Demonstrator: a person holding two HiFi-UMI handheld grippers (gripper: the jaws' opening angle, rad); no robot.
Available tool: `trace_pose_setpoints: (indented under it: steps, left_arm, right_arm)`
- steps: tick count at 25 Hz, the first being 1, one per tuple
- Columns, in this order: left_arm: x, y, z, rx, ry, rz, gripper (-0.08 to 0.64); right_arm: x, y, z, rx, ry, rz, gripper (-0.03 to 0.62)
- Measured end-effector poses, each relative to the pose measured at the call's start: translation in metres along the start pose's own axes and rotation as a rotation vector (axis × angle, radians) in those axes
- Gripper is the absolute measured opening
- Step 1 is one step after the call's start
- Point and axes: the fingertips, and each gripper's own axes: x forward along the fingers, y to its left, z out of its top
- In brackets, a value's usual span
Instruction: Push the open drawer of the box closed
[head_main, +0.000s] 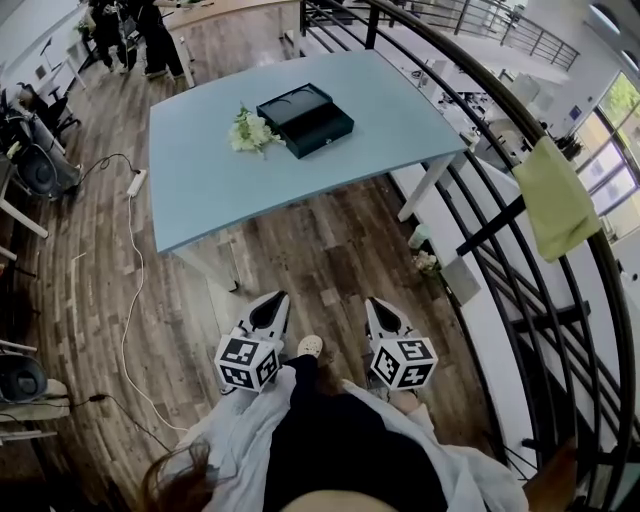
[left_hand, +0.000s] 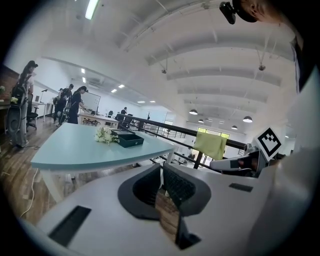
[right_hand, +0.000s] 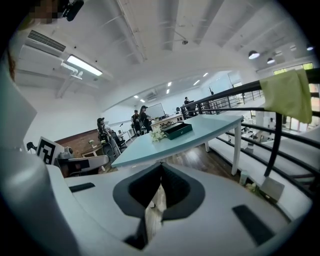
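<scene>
A plank floor (head_main: 330, 250) runs under a pale blue table (head_main: 200, 190) in an open office. A black railing (head_main: 480, 215) curves along your right, with a yellow-green cloth (head_main: 555, 195) draped over its top bar.

The dark box (head_main: 305, 120) sits on the far half of the table, nearer the railing side, well apart from both of your tools. An open tray part shows at its far-left end. How far the drawer stands out you cannot tell from here.

A bunch of white flowers (head_main: 250, 130) lies just beside the box on its left, at the near-left corner. The rest of the tabletop between you and the box is bare.

Your left gripper (head_main: 275, 298) and right gripper (head_main: 375, 303) hang low in front of your body, side by side over the floor. Both point toward the table's near edge. Each gripper view shows its dark ribbed jaws pressed together at the tips with nothing between them, so both tongs are closed and empty-handed.

A stretch of floor lies between you and the table. One white table leg (head_main: 425, 185) slants down on the railing side.

To your left, a white power strip (head_main: 137, 182) lies on the boards, with a white cable (head_main: 127, 300) trailing from it toward you. Office chairs (head_main: 40, 165) stand further left, and several people (head_main: 150, 35) stand beyond the table's far end.
</scene>
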Motion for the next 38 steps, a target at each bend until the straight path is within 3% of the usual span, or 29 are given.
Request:
trace_pose_setpoints:
  steps: [8, 13, 16, 31, 38]
  left_arm:
    - [0.046, 0.026, 0.028, 0.016, 0.001, -0.039, 0.029]
    - [0.068, 0.045, 0.037, 0.018, -0.007, -0.048, 0.029]
    - [0.078, 0.054, 0.042, 0.023, -0.007, -0.058, 0.029]
    - [0.09, 0.068, 0.03, 0.005, 0.056, -0.099, 0.029]
    - [0.107, 0.082, 0.035, 0.001, 0.062, -0.074, 0.029]
  right_arm:
    - [0.042, -0.012, 0.037, 0.0, -0.021, -0.03, 0.009]
    - [0.067, -0.016, 0.052, 0.006, -0.045, -0.024, 0.129]
    - [0.079, -0.018, 0.057, 0.006, -0.049, -0.033, 0.164]
    - [0.09, -0.03, 0.048, 0.048, -0.026, -0.094, 0.161]
    - [0.114, -0.037, 0.058, 0.049, -0.013, -0.068, 0.162]
